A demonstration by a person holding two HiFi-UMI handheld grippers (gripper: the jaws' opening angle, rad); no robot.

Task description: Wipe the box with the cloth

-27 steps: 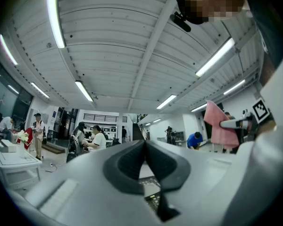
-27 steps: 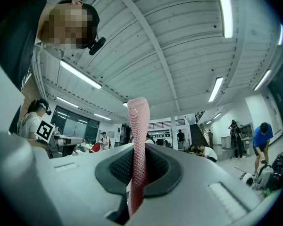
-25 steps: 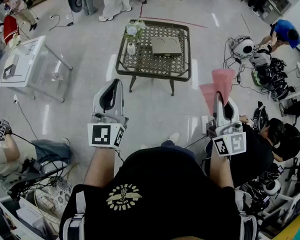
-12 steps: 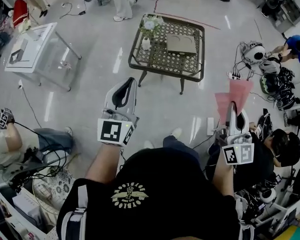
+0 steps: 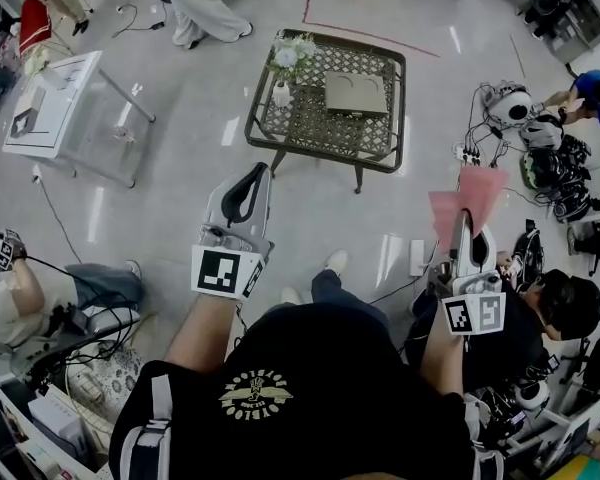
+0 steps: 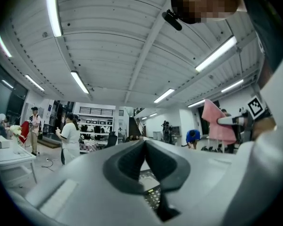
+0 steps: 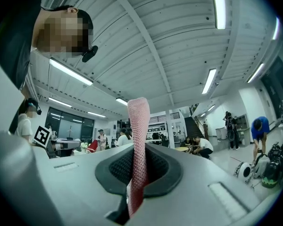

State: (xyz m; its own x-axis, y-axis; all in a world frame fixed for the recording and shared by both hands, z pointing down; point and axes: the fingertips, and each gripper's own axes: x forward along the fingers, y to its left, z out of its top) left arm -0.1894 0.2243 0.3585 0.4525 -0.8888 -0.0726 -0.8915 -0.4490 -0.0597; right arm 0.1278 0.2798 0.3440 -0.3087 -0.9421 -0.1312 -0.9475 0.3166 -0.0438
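Observation:
A flat tan box (image 5: 356, 94) lies on the right part of a low metal mesh table (image 5: 315, 120), some way ahead of me on the floor. My right gripper (image 5: 463, 220) is held up at the right, shut on a pink cloth (image 5: 466, 194) that sticks up past its tips. In the right gripper view the cloth (image 7: 137, 140) runs upright between the closed jaws. My left gripper (image 5: 256, 174) is raised at the left, short of the table, shut with nothing in it. Its tips (image 6: 142, 142) meet, and table mesh shows below them.
A vase of white flowers (image 5: 283, 66) stands on the table's left part. A white side table (image 5: 65, 103) is far left. People sit at my left (image 5: 20, 303) and right (image 5: 545, 303). Cables and gear (image 5: 540, 138) litter the floor at the right. Someone walks beyond the table (image 5: 195, 3).
The table has shifted slightly in the head view as I step. Both grippers stay raised, and the right one still grips the cloth. The person beyond the table has walked on.

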